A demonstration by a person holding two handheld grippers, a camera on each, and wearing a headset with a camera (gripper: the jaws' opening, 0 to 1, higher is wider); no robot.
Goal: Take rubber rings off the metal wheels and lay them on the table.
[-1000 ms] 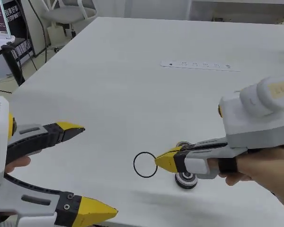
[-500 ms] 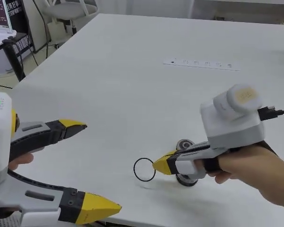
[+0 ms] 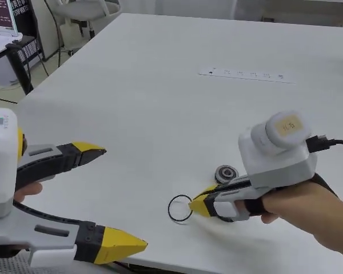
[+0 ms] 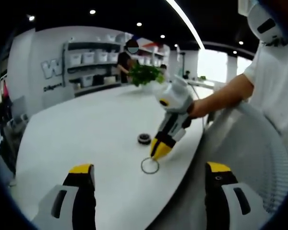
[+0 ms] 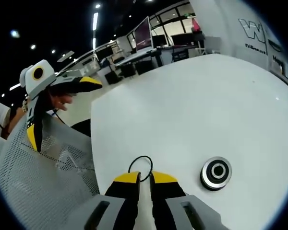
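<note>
A thin black rubber ring (image 3: 168, 209) lies low over the white table (image 3: 160, 103) near its front edge. My right gripper (image 3: 199, 205) is shut on the ring's right side with its yellow tips. In the right gripper view the ring (image 5: 140, 156) sticks out beyond the right gripper (image 5: 140, 176). A metal wheel (image 3: 226, 173) with a dark band sits just behind that gripper, also in the right gripper view as the wheel (image 5: 216, 172). My left gripper (image 3: 114, 200) hangs wide open at the near left, off the table's corner. Its own view faces the ring (image 4: 141, 166), the right gripper (image 4: 155, 152) and the wheel (image 4: 144, 139).
A white power strip (image 3: 246, 75) lies far back on the table. An office chair (image 3: 83, 11) and a desk with a monitor (image 3: 6, 23) stand off the far left corner. The table's front edge runs just below the ring. A person stands far back by shelves (image 4: 129, 57).
The right gripper has drawn the ring a little nearer the front edge and lower. A second wheel that sat below its jaws is now hidden behind it. The left gripper stays wide open.
</note>
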